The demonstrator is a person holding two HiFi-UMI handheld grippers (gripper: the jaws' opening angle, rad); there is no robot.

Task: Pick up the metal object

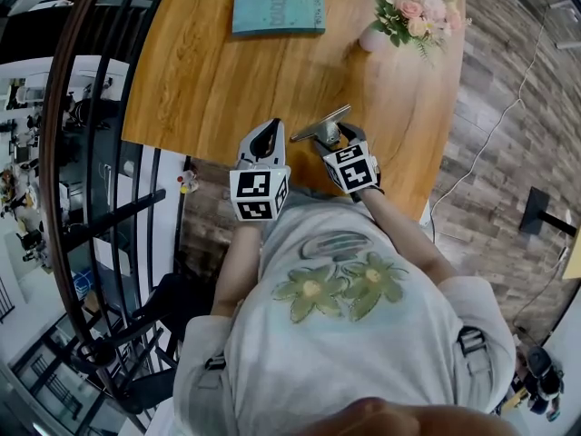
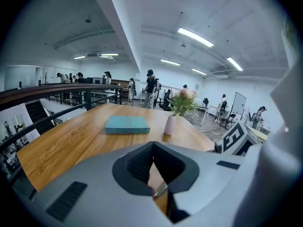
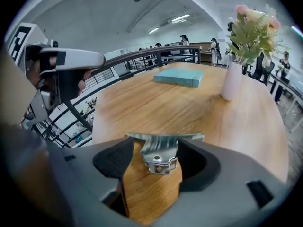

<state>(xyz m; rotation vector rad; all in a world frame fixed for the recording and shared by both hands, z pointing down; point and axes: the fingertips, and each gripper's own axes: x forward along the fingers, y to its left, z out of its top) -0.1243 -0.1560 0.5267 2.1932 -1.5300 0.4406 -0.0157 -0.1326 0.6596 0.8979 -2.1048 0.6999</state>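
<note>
Item 1. Flat-flanged, silver-grey metal bracket (image 3: 161,152) with a small hole in its body. It lies between the right gripper's (image 3: 154,143) fingers, with its long flange across the fingertips. The body sits against the finger on the vase side. Bare wood shows between it and the other finger.

Item 2. Right gripper (image 1: 334,134), grey, with a marker cube. Its fingers are apart around the bracket (image 1: 320,123), and no squeeze from both sides is visible. It is near the bench's (image 1: 209,71) close edge.

Item 3. Left gripper (image 1: 270,127), grey, with a marker cube. Its fingers are brought together at the tips (image 2: 153,144) with nothing between them. It sits just beside the right gripper, over the same edge.

Item 4. Bench, with a top of warm orange-brown wood grain.

Item 5. Teal rectangular book (image 1: 279,8), lying flat, well ahead of both pairs of fingers.

Item 6. Pale pink vase (image 1: 372,39) holding pink flowers with green leaves (image 1: 413,9). It stands ahead of the right fingers and beside the book.

Item 7. Dark metal railing (image 1: 68,153), beyond the bench on the left fingers' side.
</note>
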